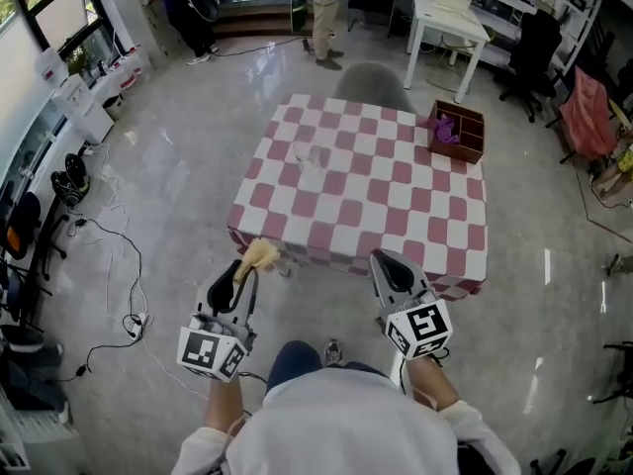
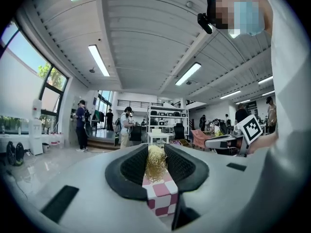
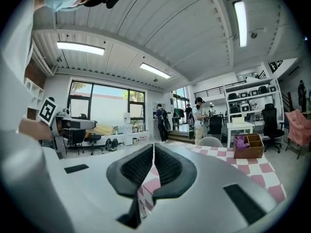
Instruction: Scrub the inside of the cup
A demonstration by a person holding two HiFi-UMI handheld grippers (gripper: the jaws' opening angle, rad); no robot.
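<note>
We are holding the left gripper (image 1: 240, 270), a scrubber (image 1: 259, 255) between its fingers (image 2: 131, 166), and the right gripper (image 1: 384, 260) before the tabletop's (image 1: 396, 216) near edge. On it the cup (image 1: 309, 156) is standing left of centre, a box (image 1: 458, 132) far right.

The cup (image 1: 310, 156) is barely made out on the table (image 1: 396, 201); the scrubber (image 2: 155, 163) is half hidden between the jaws of the left gripper (image 2: 155, 152).

We see a glossy grey floor (image 1: 178, 166) under a red-and-white checked table (image 1: 396, 206). Beyond it stands 1 white desk (image 1: 450, 18); tall windows (image 3: 97, 103) light the room.
</note>
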